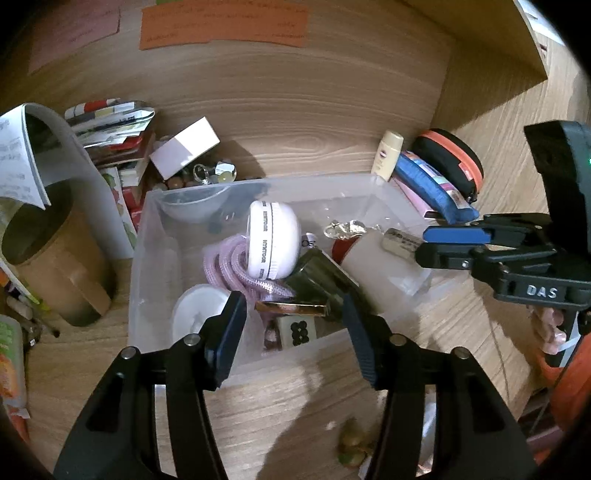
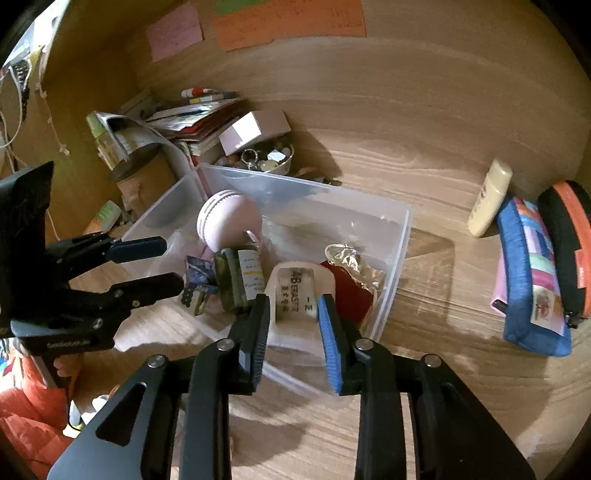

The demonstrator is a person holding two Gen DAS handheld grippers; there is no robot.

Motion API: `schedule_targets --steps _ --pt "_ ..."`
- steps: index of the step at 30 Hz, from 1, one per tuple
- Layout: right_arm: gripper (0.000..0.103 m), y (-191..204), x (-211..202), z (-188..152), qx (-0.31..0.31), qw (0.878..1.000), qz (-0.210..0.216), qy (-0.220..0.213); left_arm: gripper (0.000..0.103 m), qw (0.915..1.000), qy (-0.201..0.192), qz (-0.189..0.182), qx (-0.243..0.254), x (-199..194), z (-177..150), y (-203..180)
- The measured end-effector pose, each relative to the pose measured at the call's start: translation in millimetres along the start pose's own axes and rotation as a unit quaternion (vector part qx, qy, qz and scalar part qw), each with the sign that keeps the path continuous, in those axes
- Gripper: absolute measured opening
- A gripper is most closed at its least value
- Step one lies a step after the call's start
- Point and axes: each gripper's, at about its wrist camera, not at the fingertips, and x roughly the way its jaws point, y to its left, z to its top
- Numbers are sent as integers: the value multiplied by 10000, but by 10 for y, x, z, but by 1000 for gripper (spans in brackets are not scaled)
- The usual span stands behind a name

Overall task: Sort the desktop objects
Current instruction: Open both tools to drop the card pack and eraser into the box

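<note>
The right gripper holds an eraser over the clear bin, its long axis running near-to-far. The left gripper, jaws open and empty, hovers at the bin's near-left.

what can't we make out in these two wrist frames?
- Notes on the back wall, both views: writing blurred, unreadable.
- Items low in the clear bin, left wrist view: hidden behind the left gripper.
- Small things on the desk, left view's bottom edge: blurred, cut by a gripper finger.
</note>
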Motion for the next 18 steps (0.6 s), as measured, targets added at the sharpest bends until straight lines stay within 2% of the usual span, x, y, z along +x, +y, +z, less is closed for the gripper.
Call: schedule_targets --steps 2,8,11,18 --pt "31 39 -70 -19 -21 10000 42 -58 54 10000 -20 -22 -15 -41 -11 0" --pt "32 301 -290 -125 -278 9991 249 -199 55 9998 -160 32 61 -283 -122 -31" --pt "34 448 -349 -202 -382 9982 409 -208 60 9997 -167 103 135 -385 -223 -40" --pt "36 716 -426 -416 -592 9963 599 -144 62 9988 136 438 191 -429 -570 -17"
